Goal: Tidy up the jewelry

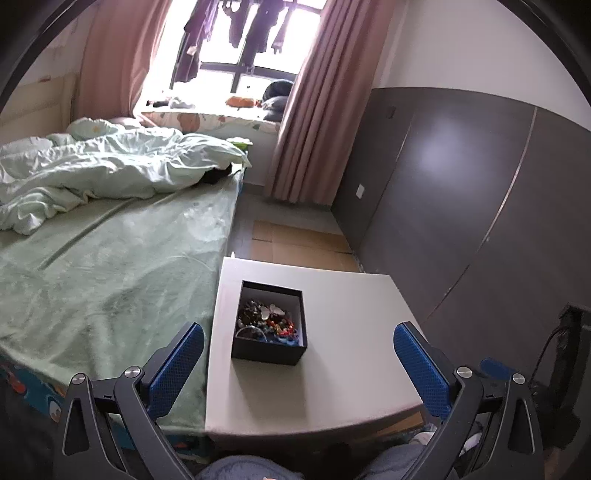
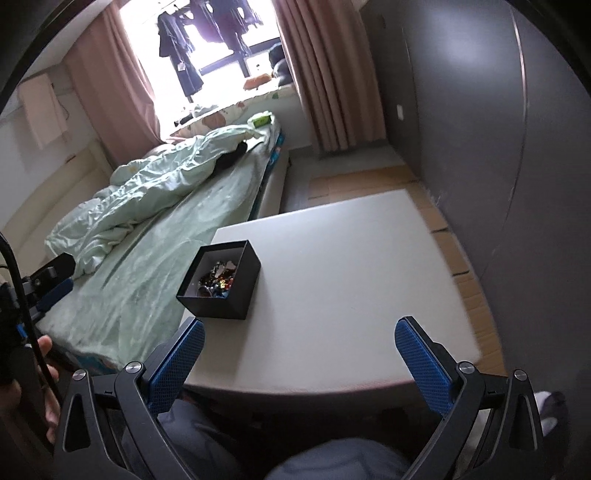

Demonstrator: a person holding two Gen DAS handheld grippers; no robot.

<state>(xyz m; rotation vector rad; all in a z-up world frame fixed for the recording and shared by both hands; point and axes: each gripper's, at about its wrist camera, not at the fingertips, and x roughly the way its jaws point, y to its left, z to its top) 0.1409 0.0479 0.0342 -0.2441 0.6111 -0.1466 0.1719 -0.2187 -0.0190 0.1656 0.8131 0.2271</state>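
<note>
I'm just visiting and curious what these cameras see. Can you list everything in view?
box: one, black, open, on the table's left part
jewelry: a mixed, multicoloured heap inside the box
table: one, white, beside the bed
bed: one, pale green sheet, left of the table
quilt: one, pale green, crumpled on the bed
curtains: pink, framing the window
clothes: dark, hanging at the window
wardrobe: grey, on the right
left gripper: open, empty
right gripper: open, empty

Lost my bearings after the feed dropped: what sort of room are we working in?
Most likely a bedroom: an unmade bed with a green duvet, pink curtains at the window, and a small white table holding the jewelry box.
</note>
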